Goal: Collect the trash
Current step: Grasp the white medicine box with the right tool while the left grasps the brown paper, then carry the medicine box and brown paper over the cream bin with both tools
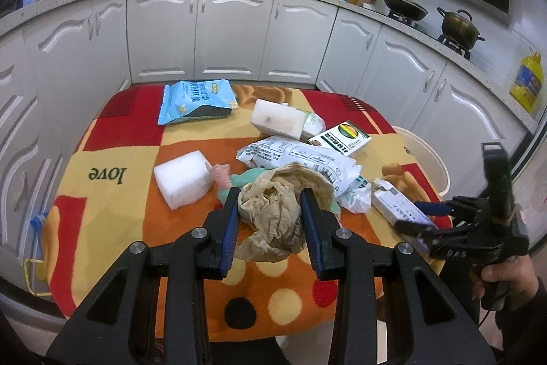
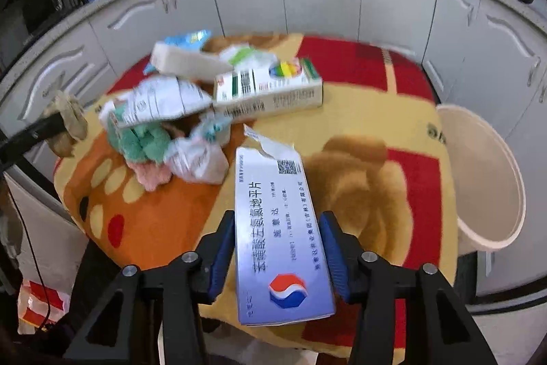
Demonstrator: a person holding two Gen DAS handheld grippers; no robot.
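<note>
Crumpled brown paper (image 1: 273, 218) sits between the blue pads of my left gripper (image 1: 270, 194), which is shut on it and holds it above the table; the right wrist view shows the same paper (image 2: 66, 122) at the far left. My right gripper (image 2: 277, 216) is shut on a flat blue-and-white medicine box (image 2: 277, 245) with a torn far end, and the pads press its long sides. That box (image 1: 396, 202) and the right gripper (image 1: 420, 216) also show at the table's right edge. A cream bucket (image 2: 489, 180) stands just right of the table.
The table's patterned cloth (image 1: 112, 194) carries more trash: a white foam block (image 1: 183, 178), a blue snack bag (image 1: 196, 101), a second foam block (image 1: 278, 118), a printed white bag (image 1: 301, 159), a green-white box (image 1: 342, 137), green and pink rags (image 2: 143, 142). White kitchen cabinets (image 1: 236, 33) stand behind.
</note>
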